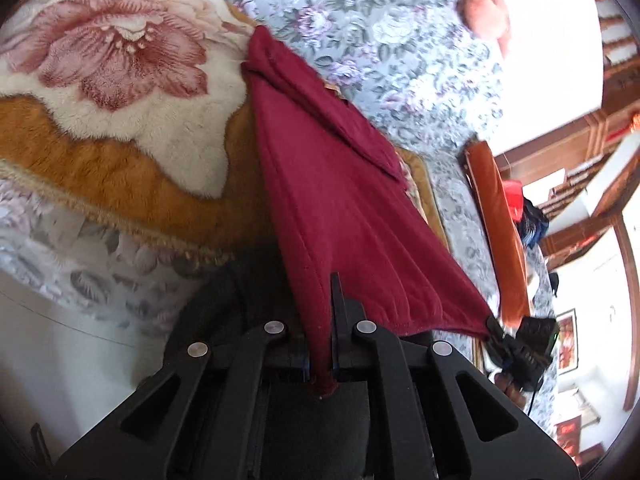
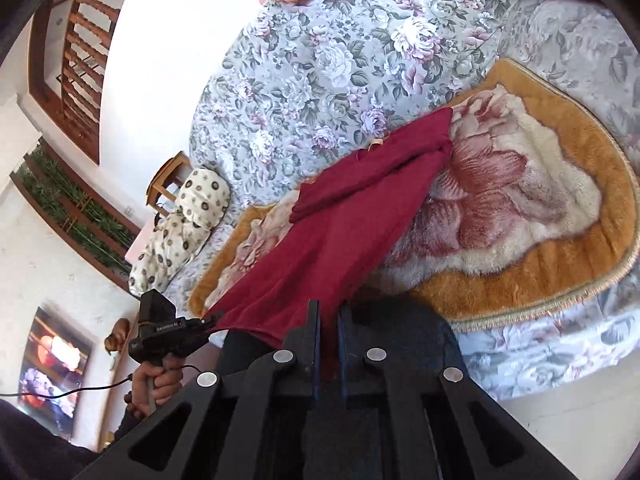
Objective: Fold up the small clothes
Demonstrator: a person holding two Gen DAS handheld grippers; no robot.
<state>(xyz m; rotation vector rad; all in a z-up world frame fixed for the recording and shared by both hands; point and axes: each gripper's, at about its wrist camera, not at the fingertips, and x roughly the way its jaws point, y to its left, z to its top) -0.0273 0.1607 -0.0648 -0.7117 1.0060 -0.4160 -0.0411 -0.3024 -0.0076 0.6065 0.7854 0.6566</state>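
Observation:
A dark red knit garment [image 1: 340, 200] stretches from the plush mat toward me. Its far end with a folded sleeve rests on the mat, and its near hem hangs lifted between both grippers. My left gripper [image 1: 326, 292] is shut on one hem corner, the cloth running down between its fingers. At the right of this view my right gripper [image 1: 491, 325] pinches the other corner. In the right wrist view the garment [image 2: 340, 220] leads into my right gripper [image 2: 328, 308], shut on the cloth. The left gripper [image 2: 210, 317] holds the far corner, with a hand [image 2: 156, 384] on its handle.
An orange plush mat [image 1: 120, 184] with a pink flower lies on a floral bedspread [image 1: 360, 20]. A pink cushion [image 1: 484, 12] sits at the far end. A cream patterned bundle [image 2: 188, 220] rests at the bed's edge, near a wooden chair [image 2: 168, 176].

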